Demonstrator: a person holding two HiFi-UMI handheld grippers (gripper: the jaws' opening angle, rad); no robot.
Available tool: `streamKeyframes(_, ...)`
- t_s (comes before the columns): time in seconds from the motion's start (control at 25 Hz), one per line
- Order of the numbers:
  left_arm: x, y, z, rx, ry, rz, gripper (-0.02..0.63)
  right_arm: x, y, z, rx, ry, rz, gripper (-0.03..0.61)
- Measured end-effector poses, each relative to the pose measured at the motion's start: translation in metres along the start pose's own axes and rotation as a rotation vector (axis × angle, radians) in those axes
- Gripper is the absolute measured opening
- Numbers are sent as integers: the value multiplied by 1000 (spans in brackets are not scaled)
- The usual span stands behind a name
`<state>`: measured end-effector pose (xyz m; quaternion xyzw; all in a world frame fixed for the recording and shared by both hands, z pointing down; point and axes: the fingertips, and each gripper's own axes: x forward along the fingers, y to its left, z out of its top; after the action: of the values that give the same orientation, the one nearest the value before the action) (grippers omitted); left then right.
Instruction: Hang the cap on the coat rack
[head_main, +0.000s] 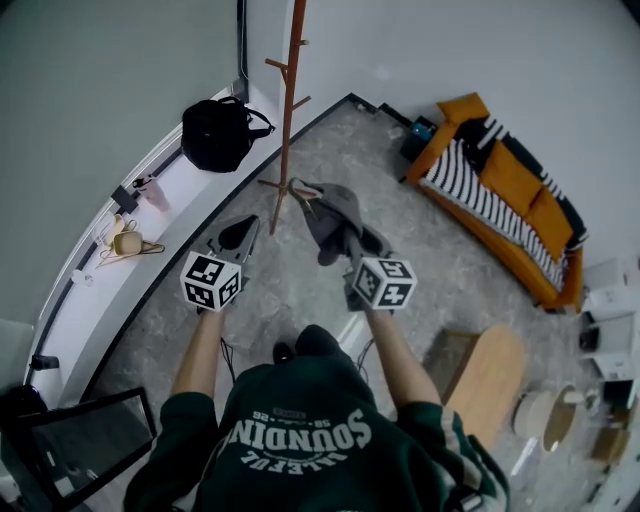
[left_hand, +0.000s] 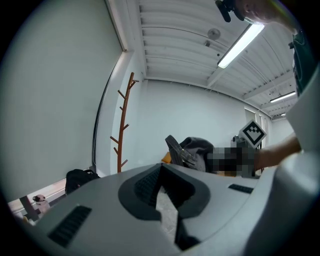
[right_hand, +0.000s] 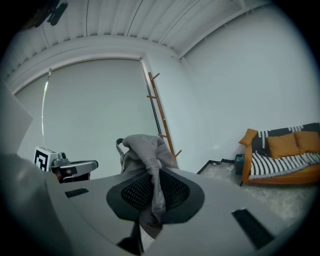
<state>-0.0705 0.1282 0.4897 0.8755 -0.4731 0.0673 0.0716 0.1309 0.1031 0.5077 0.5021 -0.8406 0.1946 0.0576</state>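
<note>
Grey fabric cap (head_main: 331, 213): bunched and drooping, so its peak is hard to make out in any view. It hangs in the air near the person, on no peg of the rack.

Right gripper (head_main: 344, 238): clenched on a fold of the cap. The right gripper view shows the cloth pinched between the dark ribbed pads, with the crown heaped above them. The head view shows only the cap draped over the jaw tips.

Left gripper (left_hand: 166, 206): released and empty. In the left gripper view a narrow wedge of speckled floor shows between its jaws. It is held level with the right gripper, to its left and apart from it.

Tall brown wooden coat rack (head_main: 287, 110): stands at the far wall.
- In the head view its top is cut off by the frame edge and the cap covers part of its foot.
- The left gripper view shows the forked top and side pegs, all bare, but the foot is hidden behind the gripper body.
- In the right gripper view the cap hides its lower part.

Black backpack (head_main: 216, 134): sits on a white window ledge (head_main: 170, 190), left of the rack. It does not show in the right gripper view.

Orange sofa with a black-and-white striped throw (head_main: 505, 195): stands at the far right. It is clear in the head view and the right gripper view, and almost wholly hidden behind the cap in the left gripper view.

Person in a dark green printed sweatshirt (head_main: 295, 440): only the shoulders and forearms show, at the near edge.
</note>
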Motion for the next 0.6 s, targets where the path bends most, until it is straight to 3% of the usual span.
streamKeyframes(0.6,34,31,0,-5,7,-17,0,39,-12,7,14,4,-5,37)
